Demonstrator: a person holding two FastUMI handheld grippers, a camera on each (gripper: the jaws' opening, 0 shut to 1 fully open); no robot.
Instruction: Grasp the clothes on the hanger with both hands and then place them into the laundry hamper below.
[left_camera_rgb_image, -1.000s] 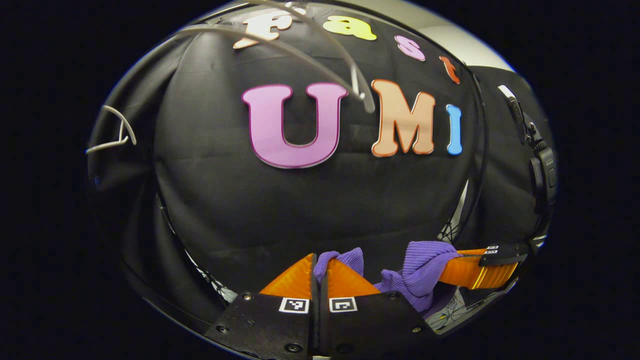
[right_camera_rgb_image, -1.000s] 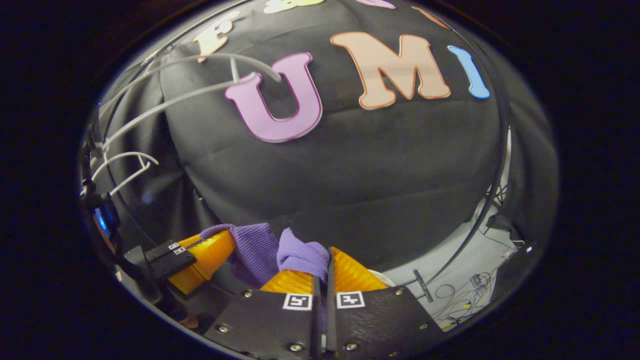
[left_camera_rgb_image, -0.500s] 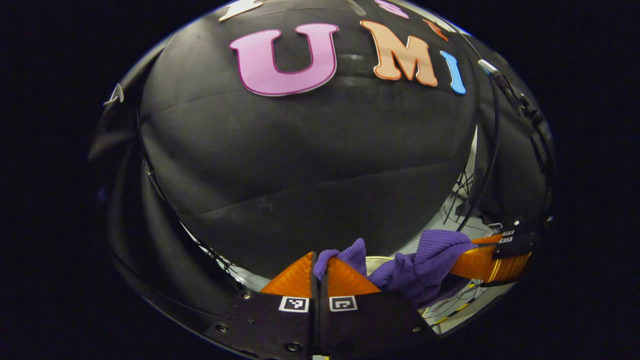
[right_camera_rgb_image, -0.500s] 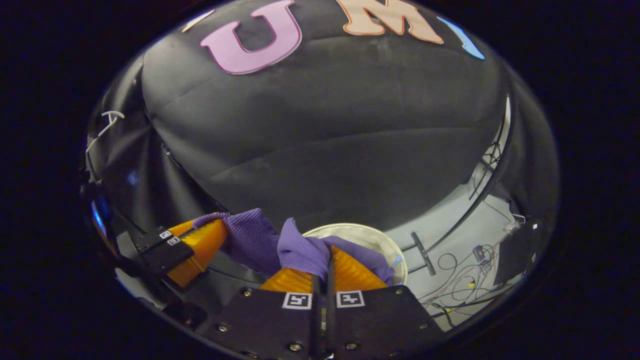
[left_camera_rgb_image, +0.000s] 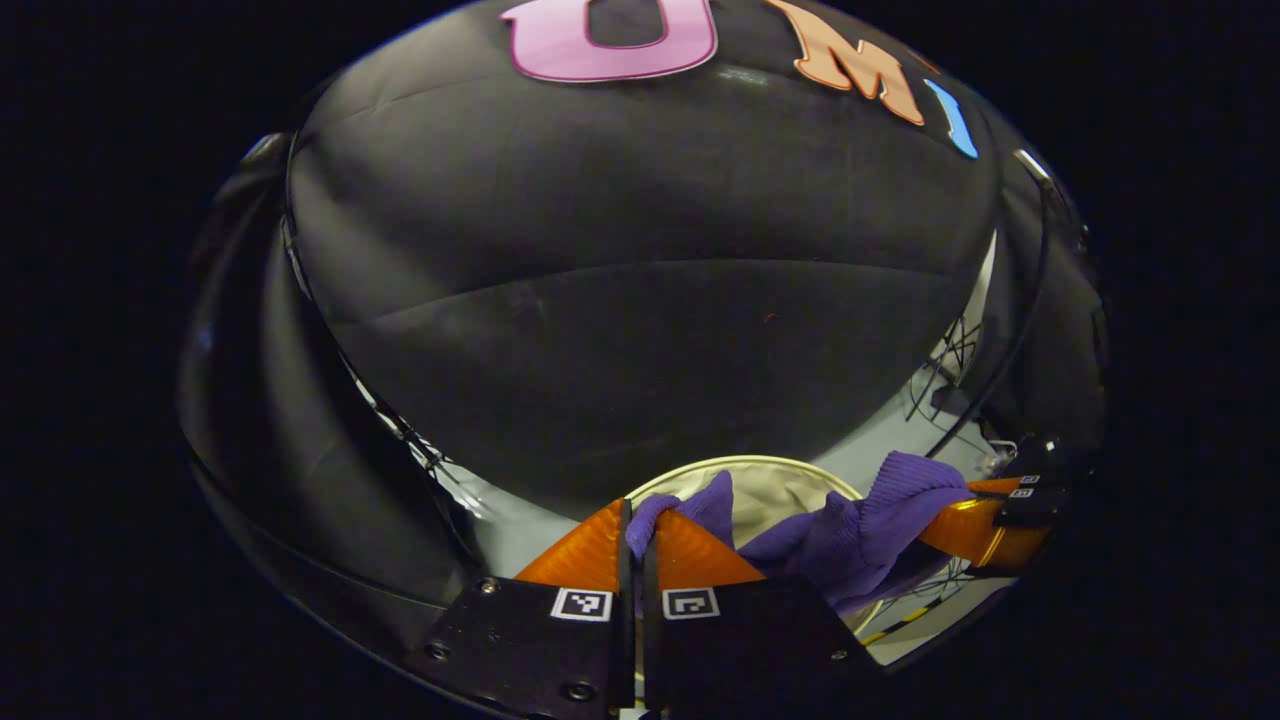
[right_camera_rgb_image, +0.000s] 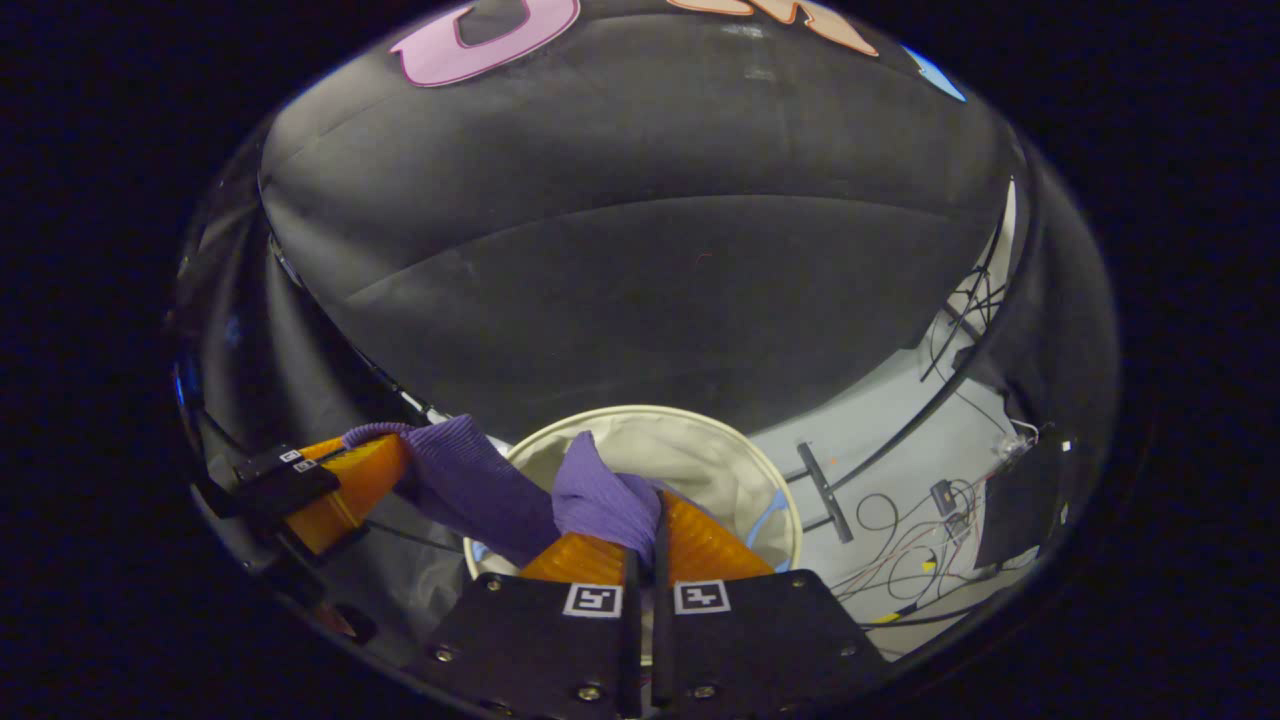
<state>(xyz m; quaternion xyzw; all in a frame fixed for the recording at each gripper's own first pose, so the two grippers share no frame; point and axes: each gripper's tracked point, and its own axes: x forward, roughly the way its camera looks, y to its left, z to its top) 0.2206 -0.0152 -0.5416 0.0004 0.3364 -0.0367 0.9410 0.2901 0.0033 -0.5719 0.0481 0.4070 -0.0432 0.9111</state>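
Note:
A purple ribbed garment (left_camera_rgb_image: 850, 530) hangs stretched between my two grippers. In the left gripper view my left gripper (left_camera_rgb_image: 640, 515) is shut on one bunch of the cloth, and the right gripper (left_camera_rgb_image: 975, 525) off to the right is shut on the other end. In the right gripper view my right gripper (right_camera_rgb_image: 650, 515) pinches the purple garment (right_camera_rgb_image: 480, 485), with the left gripper (right_camera_rgb_image: 345, 480) at the left holding its far end. Just beneath the cloth stands the round cream laundry hamper (right_camera_rgb_image: 690, 455), its rim (left_camera_rgb_image: 760, 462) showing behind the fingers.
Loose cables (right_camera_rgb_image: 900, 540) and a small black bar (right_camera_rgb_image: 825, 480) lie on the pale floor to the right of the hamper. Black booth cloth rises close behind it.
Both grippers have come down with the garment still held. The white hangers have slid out of the top of the views, and the hamper has come into sight below.

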